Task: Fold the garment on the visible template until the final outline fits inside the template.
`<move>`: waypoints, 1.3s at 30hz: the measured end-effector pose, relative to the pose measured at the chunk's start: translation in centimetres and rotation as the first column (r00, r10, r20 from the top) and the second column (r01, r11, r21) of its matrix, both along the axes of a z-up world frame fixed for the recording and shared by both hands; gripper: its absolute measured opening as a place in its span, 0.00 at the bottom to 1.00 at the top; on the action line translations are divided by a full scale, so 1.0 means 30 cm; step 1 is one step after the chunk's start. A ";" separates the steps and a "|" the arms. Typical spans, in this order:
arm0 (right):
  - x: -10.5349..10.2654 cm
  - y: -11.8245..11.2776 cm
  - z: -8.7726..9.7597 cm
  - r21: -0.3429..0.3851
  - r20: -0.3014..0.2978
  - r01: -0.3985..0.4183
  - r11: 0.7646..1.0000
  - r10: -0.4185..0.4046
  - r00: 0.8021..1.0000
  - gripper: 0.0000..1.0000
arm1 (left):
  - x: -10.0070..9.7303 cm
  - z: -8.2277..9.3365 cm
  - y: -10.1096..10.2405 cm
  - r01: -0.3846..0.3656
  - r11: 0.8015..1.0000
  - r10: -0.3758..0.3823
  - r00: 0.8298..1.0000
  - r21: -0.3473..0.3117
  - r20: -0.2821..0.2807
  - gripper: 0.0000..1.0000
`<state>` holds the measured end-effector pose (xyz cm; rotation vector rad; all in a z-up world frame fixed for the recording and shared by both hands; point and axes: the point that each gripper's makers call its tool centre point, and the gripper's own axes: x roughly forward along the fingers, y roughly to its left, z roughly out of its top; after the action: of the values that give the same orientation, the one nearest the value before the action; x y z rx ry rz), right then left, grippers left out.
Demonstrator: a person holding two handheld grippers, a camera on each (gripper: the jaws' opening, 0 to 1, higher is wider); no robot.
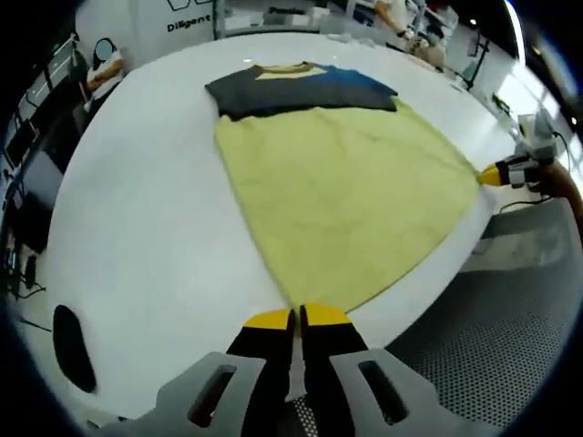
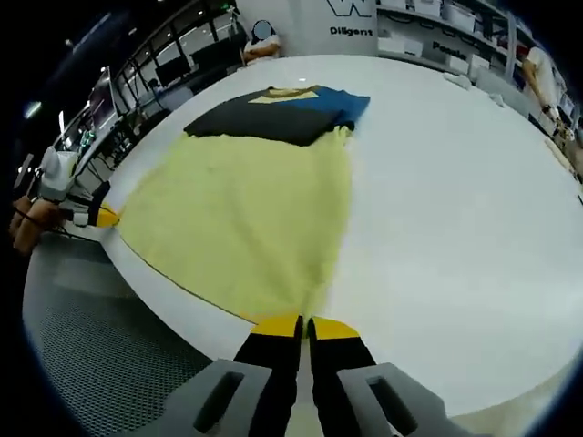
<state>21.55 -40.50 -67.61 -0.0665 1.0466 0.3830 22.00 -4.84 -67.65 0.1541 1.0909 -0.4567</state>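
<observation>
Garment (image 1: 342,182) hem corners pinched by both tongs.

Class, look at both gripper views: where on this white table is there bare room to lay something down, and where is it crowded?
Bare white table lies beyond the long side edge of the yellow garment, and again on the garment's other side, up to a dark oval mark. It is crowded at the near table edge, where the left gripper and right gripper each pinch a hem corner.

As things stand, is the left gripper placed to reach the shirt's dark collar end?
Probably not without moving: the left gripper is shut on the shirt at its near hem corner, and the dark collar end lies across the table, far away.
</observation>
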 end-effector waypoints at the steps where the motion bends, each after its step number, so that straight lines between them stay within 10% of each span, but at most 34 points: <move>1: -0.004 -0.004 0.000 -0.005 -0.004 -0.006 1.000 0.006 1.000 0.00 | -0.014 0.000 -0.002 0.001 1.000 -0.001 1.000 -0.016 -0.027 0.00; 39: -0.141 0.002 0.026 -0.078 -0.127 -0.172 0.982 0.161 0.979 0.00 | -0.137 -0.009 -0.009 0.116 0.993 -0.114 0.986 0.009 -0.120 0.00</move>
<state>17.31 -40.43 -66.84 -0.2144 1.1813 0.4972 17.87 -5.13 -67.91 0.2068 1.2069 -0.5668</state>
